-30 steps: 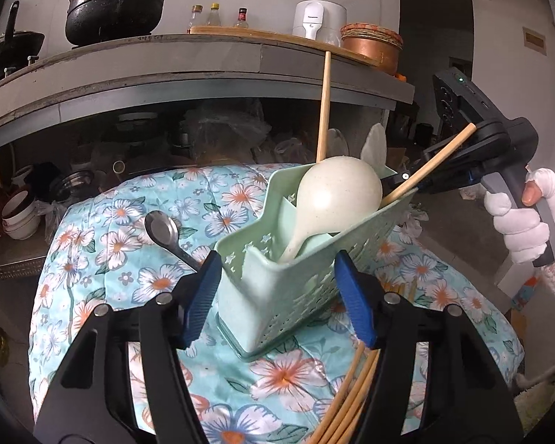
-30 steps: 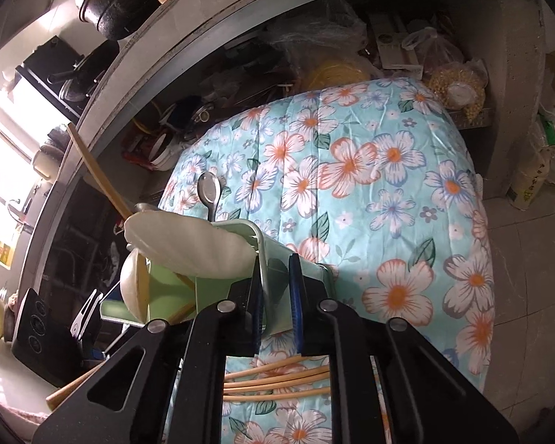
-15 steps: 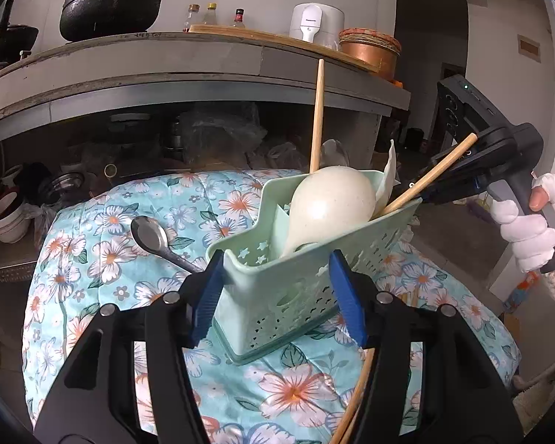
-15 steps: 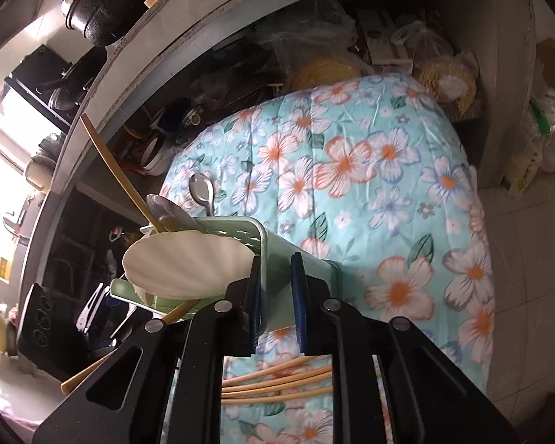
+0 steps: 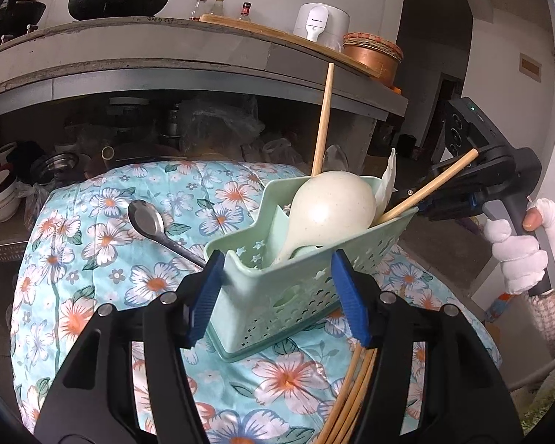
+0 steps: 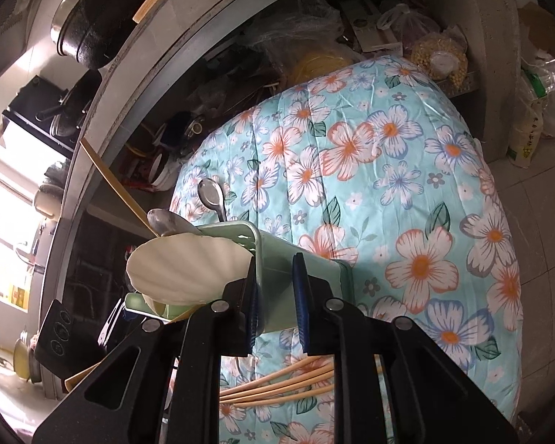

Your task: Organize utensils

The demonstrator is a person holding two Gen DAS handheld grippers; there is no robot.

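While my right gripper (image 6: 275,309) pinches the tilted caddy (image 5: 296,288) wall, left gripper (image 5: 277,296) gaping empty: ladle (image 5: 329,211), chopsticks (image 5: 431,188) may spill.

Top centre-right of the left wrist view, the white appliance (image 5: 320,26) on the shelf carries a small dark brand name on its front; it looks like "Panasonic". At the right edge of the right wrist view, a sack (image 6: 526,140) bears green print, too small to read.
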